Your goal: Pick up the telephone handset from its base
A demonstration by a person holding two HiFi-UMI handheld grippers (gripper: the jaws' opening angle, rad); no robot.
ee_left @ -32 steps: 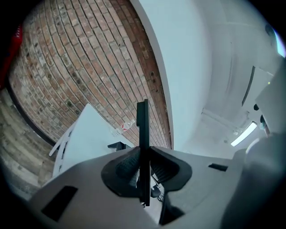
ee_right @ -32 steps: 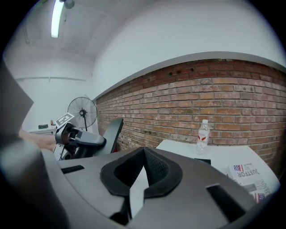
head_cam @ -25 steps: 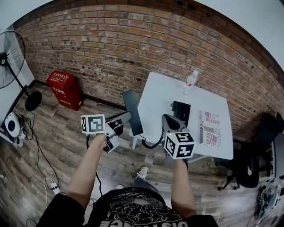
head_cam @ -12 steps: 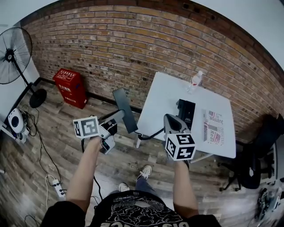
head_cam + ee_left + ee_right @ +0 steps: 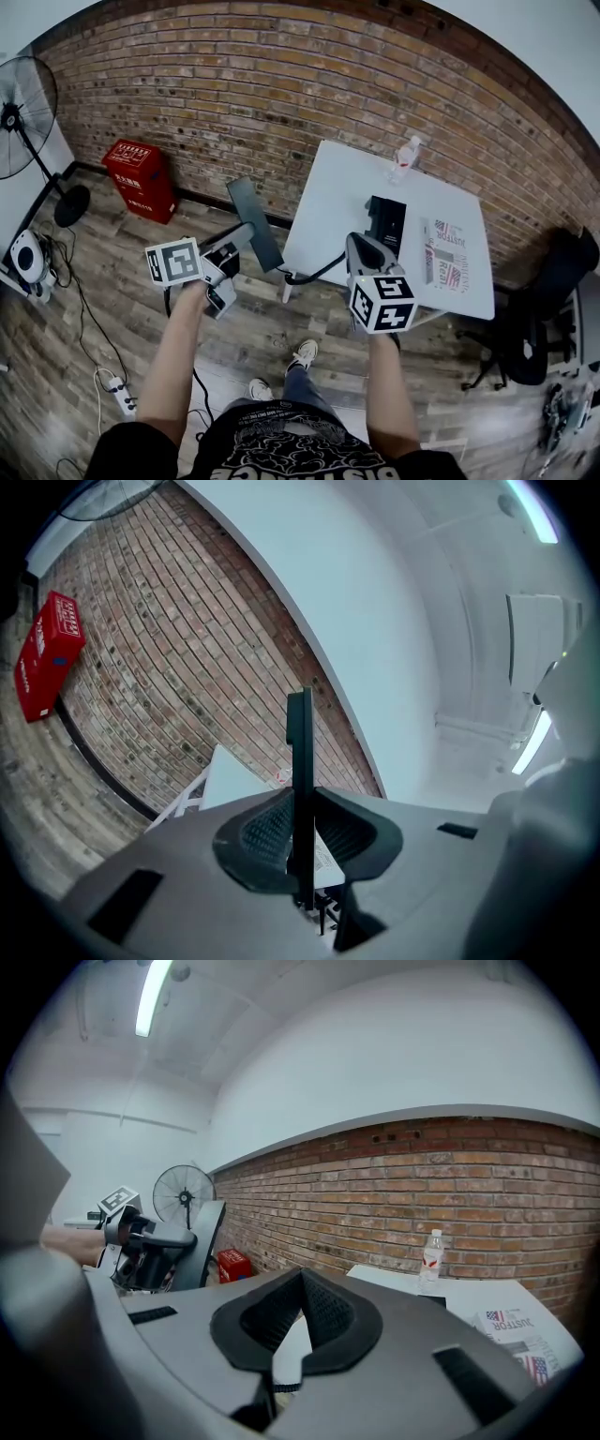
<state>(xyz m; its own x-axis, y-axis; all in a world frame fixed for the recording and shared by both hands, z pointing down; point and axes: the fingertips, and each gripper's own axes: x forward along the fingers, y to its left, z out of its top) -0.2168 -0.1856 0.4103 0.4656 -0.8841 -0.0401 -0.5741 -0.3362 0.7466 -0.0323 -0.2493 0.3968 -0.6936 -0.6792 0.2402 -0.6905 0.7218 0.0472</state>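
The black telephone handset [image 5: 251,214] hangs in the air left of the white table [image 5: 342,192], and my left gripper [image 5: 240,240] is shut on its lower part. In the left gripper view the handset [image 5: 300,752] stands edge-on between the pads of that gripper [image 5: 301,832]. A dark cord [image 5: 314,272] runs from the handset toward the black base [image 5: 384,220] on the table. My right gripper [image 5: 356,246] hovers at the table's front edge just before the base; its pads [image 5: 330,1312] meet at the tips with nothing between them.
On the table are a water bottle [image 5: 405,159] at the back and a newspaper [image 5: 448,255] right of the base. A red crate [image 5: 138,178] and a standing fan [image 5: 23,103] are at the left by the brick wall. A black office chair [image 5: 544,319] stands at the right.
My left gripper has carried the handset leftward, farther from the table, and the cord has stretched out. The right gripper has stayed at the table's front edge.
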